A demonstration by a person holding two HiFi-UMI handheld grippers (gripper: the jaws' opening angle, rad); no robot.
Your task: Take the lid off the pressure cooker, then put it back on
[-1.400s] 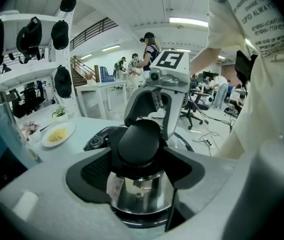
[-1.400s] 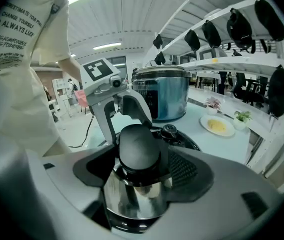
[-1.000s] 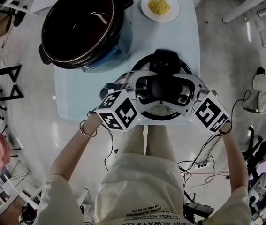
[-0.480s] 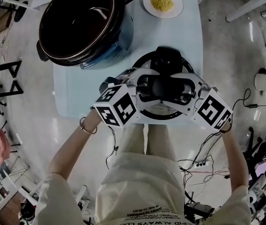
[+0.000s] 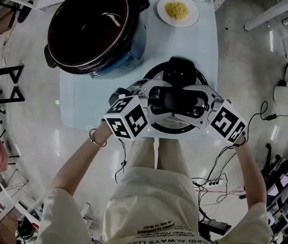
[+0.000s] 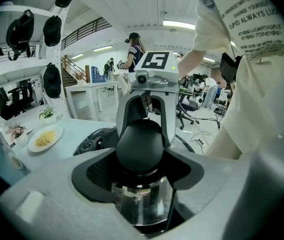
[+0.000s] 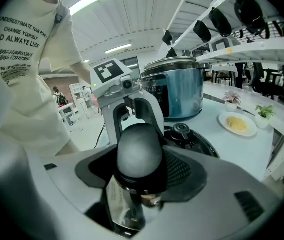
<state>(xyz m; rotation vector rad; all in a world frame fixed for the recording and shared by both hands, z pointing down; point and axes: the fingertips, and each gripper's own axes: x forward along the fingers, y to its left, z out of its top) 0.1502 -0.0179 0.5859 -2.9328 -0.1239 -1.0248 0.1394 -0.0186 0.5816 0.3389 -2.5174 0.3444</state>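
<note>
— On the table [image 5: 199, 39], head view: where's the lid [image 5: 177, 127]?
— Off the open cooker [image 5: 93, 29], lying beside it.
— Left gripper view?
— The left gripper [image 6: 142, 171] clamps the lid handle [image 6: 139, 144].
— Right gripper view?
— The right gripper [image 7: 139, 171], its jaws just closing, grips the same handle. Refitting remains.

I'm looking at a lab workspace: cables [image 5: 217, 179] tangle on the floor [image 5: 32, 136] beside the bench [image 5: 83, 103], office chairs [image 6: 188, 105] beyond.

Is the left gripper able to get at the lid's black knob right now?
Probably yes: the left gripper is closed around the knob of the lid, with nothing blocking it.
</note>
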